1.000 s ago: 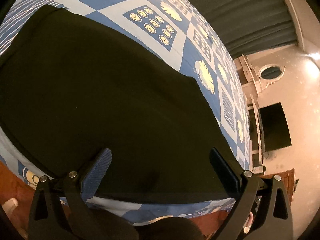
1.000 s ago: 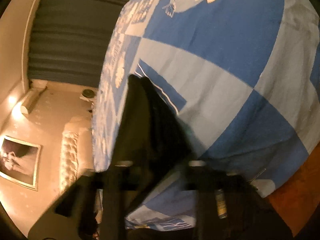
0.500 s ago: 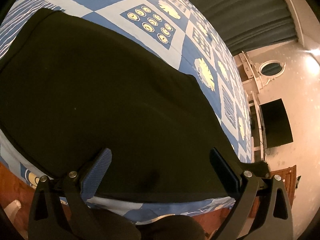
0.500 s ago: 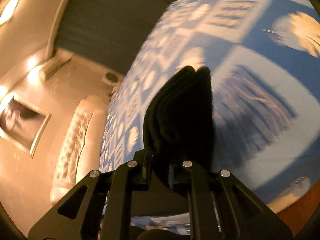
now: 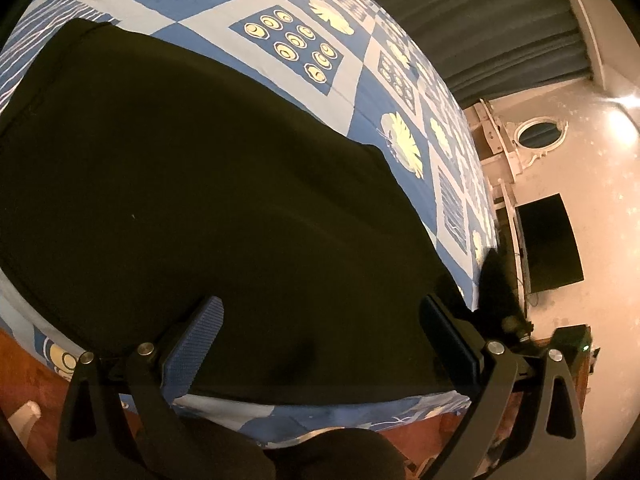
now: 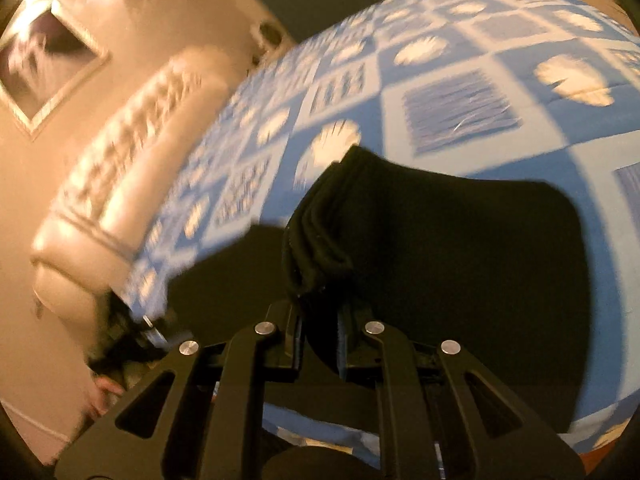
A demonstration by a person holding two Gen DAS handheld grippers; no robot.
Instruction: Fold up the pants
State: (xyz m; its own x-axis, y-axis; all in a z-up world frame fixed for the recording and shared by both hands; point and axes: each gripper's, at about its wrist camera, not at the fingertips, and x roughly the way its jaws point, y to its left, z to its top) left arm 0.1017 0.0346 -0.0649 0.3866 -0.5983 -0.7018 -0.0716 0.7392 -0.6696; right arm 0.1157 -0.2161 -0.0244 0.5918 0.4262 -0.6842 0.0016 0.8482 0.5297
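Pants (image 5: 208,200) spread dark across the blue patterned bed (image 5: 288,4), one end lifted.
My left gripper (image 5: 320,344) hovers with jaws apart above the near edge, free to steady it; my right gripper (image 6: 320,340) pinches the bunched end to carry it over.

L gripper (image 5: 320,344) jaws wide, angled down; R gripper (image 6: 319,332) clamped tight.
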